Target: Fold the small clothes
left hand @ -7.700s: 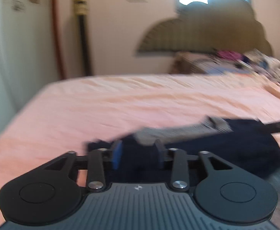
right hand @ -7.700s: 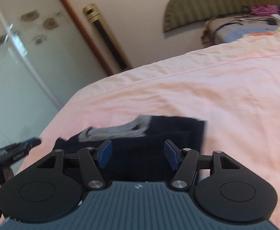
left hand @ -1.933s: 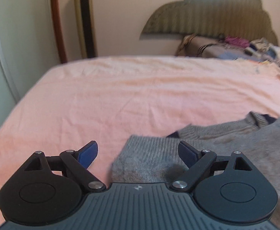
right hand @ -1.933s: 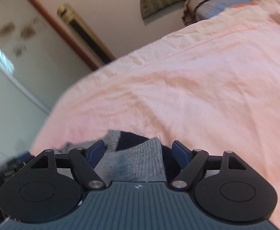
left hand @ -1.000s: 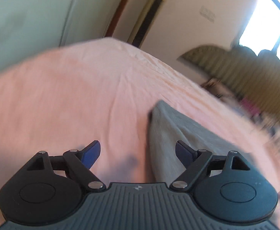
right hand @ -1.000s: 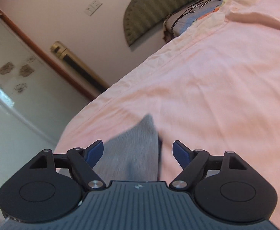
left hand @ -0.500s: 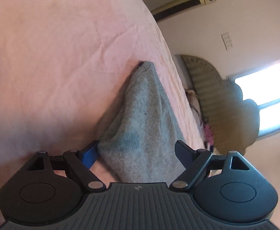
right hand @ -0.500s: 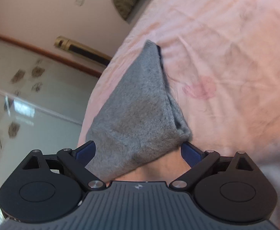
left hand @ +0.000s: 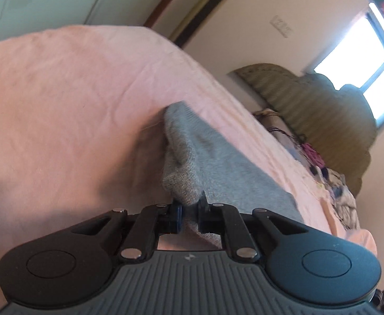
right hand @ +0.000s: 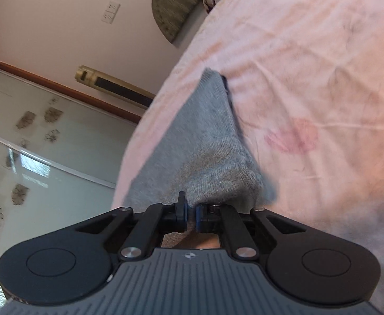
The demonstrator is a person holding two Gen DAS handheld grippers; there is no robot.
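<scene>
A small grey knitted garment (left hand: pixel 213 165) lies on the pink bed sheet (left hand: pixel 60 105). My left gripper (left hand: pixel 190 215) is shut on its near left corner, with the cloth bunched between the blue pads. In the right wrist view the same grey garment (right hand: pixel 205 144) stretches away from me, with a dark navy edge showing along its right side. My right gripper (right hand: pixel 190 215) is shut on the near right corner of it. Both pinched corners are raised a little off the sheet.
The pink sheet (right hand: pixel 310 92) has a faint red stain (right hand: pixel 291 136). A green padded headboard (left hand: pixel 310 99) and a pile of mixed clothes (left hand: pixel 331 181) are at the far end. A glass wardrobe door (right hand: pixel 34 144) and a gold floor unit (right hand: pixel 113 84) stand beside the bed.
Both grippers were open over the near corners of the grey garment half a second ago. Both have closed on those corners and lifted them slightly.
</scene>
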